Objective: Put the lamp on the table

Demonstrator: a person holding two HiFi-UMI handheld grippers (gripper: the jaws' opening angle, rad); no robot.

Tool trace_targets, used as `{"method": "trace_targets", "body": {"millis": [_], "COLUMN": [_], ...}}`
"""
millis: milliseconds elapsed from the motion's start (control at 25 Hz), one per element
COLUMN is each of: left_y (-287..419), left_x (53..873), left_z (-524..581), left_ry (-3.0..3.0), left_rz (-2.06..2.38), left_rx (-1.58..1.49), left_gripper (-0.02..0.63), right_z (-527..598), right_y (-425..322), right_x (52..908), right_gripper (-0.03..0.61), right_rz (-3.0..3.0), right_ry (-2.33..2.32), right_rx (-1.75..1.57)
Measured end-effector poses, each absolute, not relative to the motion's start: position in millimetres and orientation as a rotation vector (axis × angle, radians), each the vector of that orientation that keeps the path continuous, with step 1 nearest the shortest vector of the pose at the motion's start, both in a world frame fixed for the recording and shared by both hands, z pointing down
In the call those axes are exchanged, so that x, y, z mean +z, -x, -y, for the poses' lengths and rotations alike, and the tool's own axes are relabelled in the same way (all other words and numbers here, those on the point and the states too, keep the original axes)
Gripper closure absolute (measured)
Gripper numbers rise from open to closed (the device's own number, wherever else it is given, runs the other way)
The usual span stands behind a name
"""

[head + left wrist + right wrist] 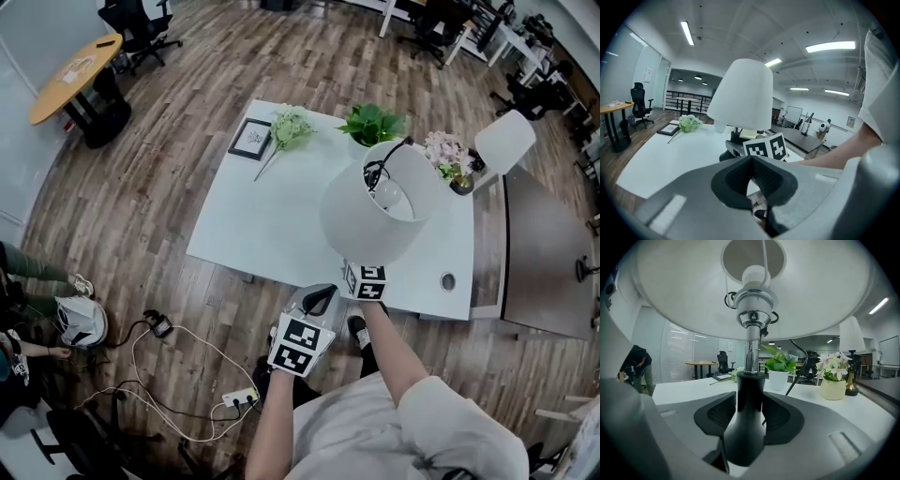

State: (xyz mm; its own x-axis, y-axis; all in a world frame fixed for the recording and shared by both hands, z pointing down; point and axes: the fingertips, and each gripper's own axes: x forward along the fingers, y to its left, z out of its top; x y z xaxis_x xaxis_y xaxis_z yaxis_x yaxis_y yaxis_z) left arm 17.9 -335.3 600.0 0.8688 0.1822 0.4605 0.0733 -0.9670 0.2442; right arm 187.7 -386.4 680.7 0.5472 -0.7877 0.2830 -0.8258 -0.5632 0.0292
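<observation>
While the person stands at the near edge of the white rectangular table [267, 220], the right gripper [364, 277] holds a table lamp with a wide white fabric shade and a slim chrome-and-black stem [380, 214] in the air above the table's near side. In the right gripper view its jaws are clamped on the black lower stem [746, 413], the lamp roughly upright, the shade directly overhead. The lamp's foot is out of sight below the jaws, so its height off the tabletop cannot be told. The left gripper [317, 302] sits just beside the right one, nearer the person, its jaws closed together on nothing.

The step in hand appears to be lowering the lamp. Bare tabletop lies ahead and to the left. A green leafy plant in a white pot [372, 125] and a small vase of pale pink flowers [450, 161] stand at the far right.

To do it well, keep the stem vertical and come down well inside the edge, apart from the pots. Keep the thin black cord [802, 363] from under the foot, and let go only once the foot sits flat. The wide shade hides the landing spot from above, so a slow descent seems wise.
</observation>
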Motion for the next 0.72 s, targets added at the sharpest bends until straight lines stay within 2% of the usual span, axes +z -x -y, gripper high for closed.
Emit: {"method": "trace_targets", "body": {"millis": [360,720], "left_y": [-24,-42], "left_x": [593,583], "left_z": [320,309], "left_ry": [-2.812,-2.746], "left_rz": [-0.098,0.154], "left_rx": [0.750,0.757], "left_gripper": [0.612,0.613], "right_z": [363,341], "right_y": [-157,-140], "right_x": [694,694], "right_gripper": [0.430,0.425], "right_rz": [1.496,1.692], "right_ry": [-2.463,-2.320], "right_rx": [0.379,0.439]}}
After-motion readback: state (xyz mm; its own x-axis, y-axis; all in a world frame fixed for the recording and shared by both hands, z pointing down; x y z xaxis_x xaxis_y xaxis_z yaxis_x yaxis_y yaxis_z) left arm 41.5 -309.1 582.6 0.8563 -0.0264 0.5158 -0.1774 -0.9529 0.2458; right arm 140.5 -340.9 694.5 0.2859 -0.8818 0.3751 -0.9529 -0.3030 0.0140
